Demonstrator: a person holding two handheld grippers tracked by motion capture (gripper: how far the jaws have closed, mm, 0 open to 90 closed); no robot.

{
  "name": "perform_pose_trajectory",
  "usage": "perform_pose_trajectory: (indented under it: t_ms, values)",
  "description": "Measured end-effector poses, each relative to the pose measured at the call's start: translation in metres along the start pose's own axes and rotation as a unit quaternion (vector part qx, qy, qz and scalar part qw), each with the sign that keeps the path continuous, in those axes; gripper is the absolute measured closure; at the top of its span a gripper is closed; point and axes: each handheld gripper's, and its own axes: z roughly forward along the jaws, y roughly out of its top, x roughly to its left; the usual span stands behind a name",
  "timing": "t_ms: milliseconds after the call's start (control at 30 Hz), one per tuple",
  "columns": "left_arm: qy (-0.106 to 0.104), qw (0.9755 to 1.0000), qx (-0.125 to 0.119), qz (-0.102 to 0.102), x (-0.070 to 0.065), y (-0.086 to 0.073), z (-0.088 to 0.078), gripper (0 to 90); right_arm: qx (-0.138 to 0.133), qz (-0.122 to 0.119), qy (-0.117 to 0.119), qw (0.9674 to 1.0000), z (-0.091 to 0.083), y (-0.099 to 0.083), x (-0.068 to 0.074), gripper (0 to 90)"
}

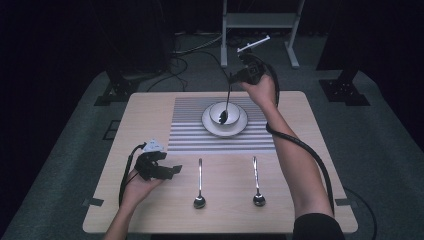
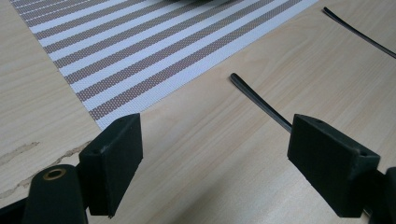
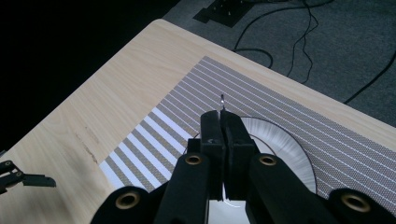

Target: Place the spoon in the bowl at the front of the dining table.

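Observation:
My right gripper [image 1: 240, 75] hovers over the back of the table, shut on the handle of a dark spoon [image 1: 227, 100]. The spoon hangs down with its head inside a white bowl [image 1: 216, 111], which sits on a white plate [image 1: 242, 125]. In the right gripper view the jaws [image 3: 222, 126] are pressed together, with the handle tip [image 3: 222, 100] poking out above the plate [image 3: 280, 144]. My left gripper [image 1: 172, 171] is open and low at the front left. In the left gripper view nothing lies between its pads [image 2: 215, 140], and one spoon handle [image 2: 259, 100] runs behind the right pad.
A striped placemat [image 1: 220, 140] lies under the plate on the wooden table [image 1: 150, 115]. Two spoons [image 1: 199, 180] [image 1: 256, 177] rest side by side in front of the mat, heads towards the person. A white frame stand [image 1: 260, 22] and cables are on the floor beyond.

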Motion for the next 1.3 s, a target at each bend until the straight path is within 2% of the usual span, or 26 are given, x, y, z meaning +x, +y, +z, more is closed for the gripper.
perform_pose_trajectory:
  t_ms: [333,667,1000,1300]
  values:
    - [-0.001,1.0000,0.004,0.004,-0.002,0.000,0.003,17.1,-0.010,0.012,-0.011,0.9998,0.002,-0.001,-0.013,88.0]
    - [-0.005,1.0000,0.003,0.004,-0.003,-0.001,0.002,17.1,-0.011,0.013,-0.021,0.9996,0.013,-0.005,-0.014,88.0]
    - [-0.006,1.0000,0.000,-0.001,-0.002,-0.001,0.001,17.1,0.020,0.013,-0.030,0.9993,0.022,-0.011,-0.018,88.0]
    - [-0.007,1.0000,-0.001,-0.004,-0.001,-0.002,0.001,17.1,0.040,0.026,-0.026,0.9985,0.027,-0.026,-0.029,87.8]
